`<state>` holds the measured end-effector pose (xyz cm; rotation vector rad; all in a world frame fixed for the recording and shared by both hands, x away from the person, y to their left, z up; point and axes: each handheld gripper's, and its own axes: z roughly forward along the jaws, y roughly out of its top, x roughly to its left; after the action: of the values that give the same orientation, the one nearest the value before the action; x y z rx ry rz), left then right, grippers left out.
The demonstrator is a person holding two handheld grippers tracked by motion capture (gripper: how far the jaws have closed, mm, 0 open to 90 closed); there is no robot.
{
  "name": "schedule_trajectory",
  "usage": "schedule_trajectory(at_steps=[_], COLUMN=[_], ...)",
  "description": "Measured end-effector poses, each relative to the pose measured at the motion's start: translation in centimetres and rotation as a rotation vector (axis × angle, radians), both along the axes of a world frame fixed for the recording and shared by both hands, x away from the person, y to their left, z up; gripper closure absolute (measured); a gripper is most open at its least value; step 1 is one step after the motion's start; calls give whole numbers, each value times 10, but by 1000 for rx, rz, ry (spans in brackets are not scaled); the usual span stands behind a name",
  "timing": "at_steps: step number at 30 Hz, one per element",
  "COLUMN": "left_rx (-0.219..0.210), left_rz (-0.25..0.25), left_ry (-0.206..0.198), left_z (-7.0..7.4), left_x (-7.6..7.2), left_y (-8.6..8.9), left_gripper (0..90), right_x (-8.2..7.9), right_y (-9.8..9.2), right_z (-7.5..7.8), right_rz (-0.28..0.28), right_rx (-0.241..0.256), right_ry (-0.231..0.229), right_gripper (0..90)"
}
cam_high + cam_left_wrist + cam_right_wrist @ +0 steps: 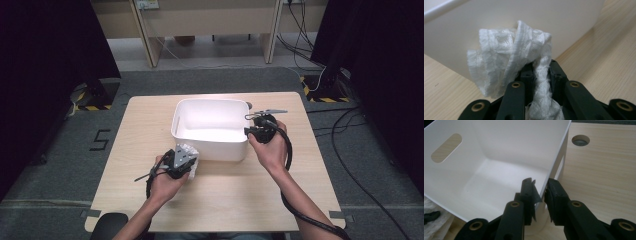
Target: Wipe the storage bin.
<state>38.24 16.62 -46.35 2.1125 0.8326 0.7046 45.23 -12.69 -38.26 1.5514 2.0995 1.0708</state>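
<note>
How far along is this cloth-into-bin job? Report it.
Done: the left tool is shut on the white cloth; the right tool clamps the white bin wall. In hand: cloth sits outside the bin's near wall. Left: lift it over and release; bin looks empty.

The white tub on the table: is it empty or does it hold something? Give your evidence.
Empty. The white tub shows a bare floor in the right gripper view; the white cloth hangs outside its wall, pinched by the left gripper.

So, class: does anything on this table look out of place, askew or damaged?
Nothing looks damaged or spilled. The white bin sits upright on the table, its right wall clamped by the right tool. The crumpled white cloth, held by the left tool, is outside the bin against its near wall.
</note>
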Motion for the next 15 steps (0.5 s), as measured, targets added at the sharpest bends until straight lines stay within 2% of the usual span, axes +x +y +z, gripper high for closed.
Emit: schedule_trajectory(at_steps=[4,8,9,15], left_rx=[17,18,23,33], left_rz=[-5,-1,-7,-11], left_ry=[-8,13,3,15], left_z=[-5,-9,-9,-15], left_x=[1,1,2,3], left_y=[0,-1,-1,-1], left_gripper=[772,772,772,772], right_x=[0,0,0,0], right_y=[0,0,0,0], right_z=[0,0,0,0], right_rz=[0,0,1,2], right_rx=[0,0,-1,-2], right_ry=[1,1,0,-1], right_gripper=[765,765,764,765])
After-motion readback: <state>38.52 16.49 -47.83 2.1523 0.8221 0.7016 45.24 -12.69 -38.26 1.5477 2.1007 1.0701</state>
